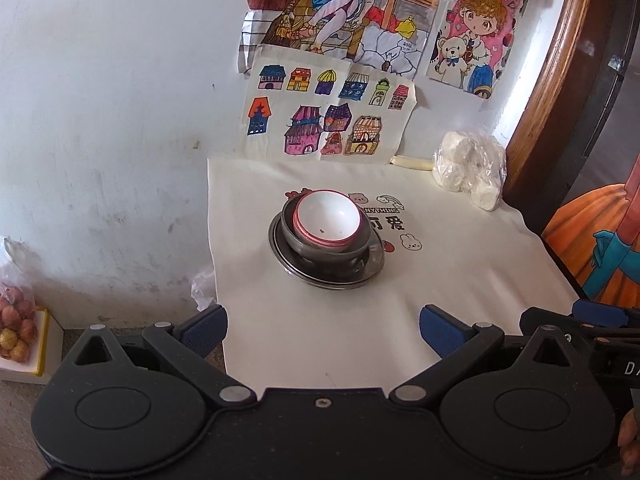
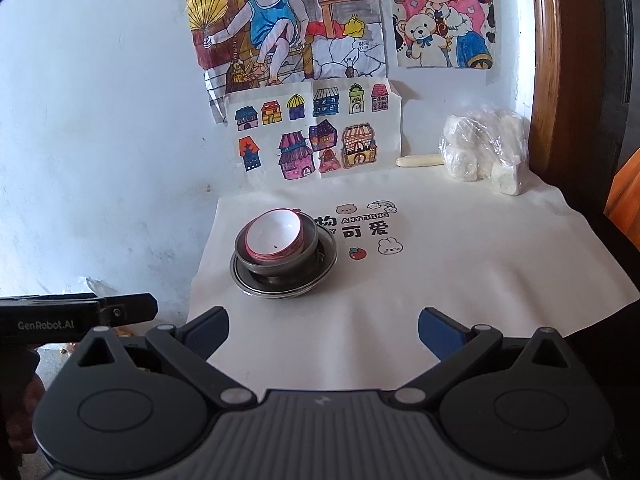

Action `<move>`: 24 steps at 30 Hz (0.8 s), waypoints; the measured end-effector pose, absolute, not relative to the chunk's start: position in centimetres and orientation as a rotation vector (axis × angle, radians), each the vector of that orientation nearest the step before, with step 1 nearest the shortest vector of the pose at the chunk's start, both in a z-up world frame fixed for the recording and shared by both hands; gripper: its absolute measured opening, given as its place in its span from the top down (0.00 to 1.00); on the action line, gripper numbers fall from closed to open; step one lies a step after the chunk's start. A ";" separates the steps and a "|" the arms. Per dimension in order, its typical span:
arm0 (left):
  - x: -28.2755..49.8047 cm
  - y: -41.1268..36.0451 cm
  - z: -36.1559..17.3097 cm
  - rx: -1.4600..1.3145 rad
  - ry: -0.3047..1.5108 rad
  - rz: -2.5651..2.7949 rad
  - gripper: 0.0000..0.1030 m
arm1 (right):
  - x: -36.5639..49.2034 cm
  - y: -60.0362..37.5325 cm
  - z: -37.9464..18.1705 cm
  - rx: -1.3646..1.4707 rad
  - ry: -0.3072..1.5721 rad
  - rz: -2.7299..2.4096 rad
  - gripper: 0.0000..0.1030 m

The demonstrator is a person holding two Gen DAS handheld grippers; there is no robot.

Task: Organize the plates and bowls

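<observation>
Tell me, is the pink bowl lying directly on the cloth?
No, the pink bowl sits inside a grey bowl, which stands on metal plates above the cloth.

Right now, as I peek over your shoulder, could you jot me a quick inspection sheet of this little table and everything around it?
Surface: cream printed cloth covers the table.
Job's things: white bowl with pink rim nested in dark bowl, on stacked metal plates.
Clutter: plastic bag of white lumps at back right; pale stick by the wall.
Grippers: left gripper open, empty; right gripper open, empty; both short of the stack.
Cables: nothing seen.
Surroundings: coloured drawings on white wall; wooden frame at right; bagged fruit on the floor at left.
</observation>
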State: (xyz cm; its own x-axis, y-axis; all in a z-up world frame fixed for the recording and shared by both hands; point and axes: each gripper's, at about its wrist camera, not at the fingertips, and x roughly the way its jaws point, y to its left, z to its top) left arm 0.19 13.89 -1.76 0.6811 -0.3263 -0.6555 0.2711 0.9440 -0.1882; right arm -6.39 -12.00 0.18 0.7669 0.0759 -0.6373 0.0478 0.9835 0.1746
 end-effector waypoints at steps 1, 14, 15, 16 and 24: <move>0.2 13.9 -1.8 -0.078 0.753 -0.338 0.01 | -6.4 -12.0 0.2 0.183 0.695 0.014 0.00; 0.0 13.7 -1.7 -0.081 0.756 -0.344 0.01 | -6.5 -12.5 0.1 0.191 0.703 -0.008 0.00; 0.0 13.7 -1.7 -0.083 0.757 -0.345 0.01 | -6.4 -12.5 0.1 0.192 0.705 -0.010 0.00; 0.0 13.7 -1.7 -0.085 0.758 -0.345 0.01 | -6.4 -12.6 0.1 0.194 0.706 -0.013 0.00; 0.1 13.7 -1.9 -0.088 0.762 -0.353 0.01 | -6.6 -12.8 0.1 0.189 0.707 -0.012 0.00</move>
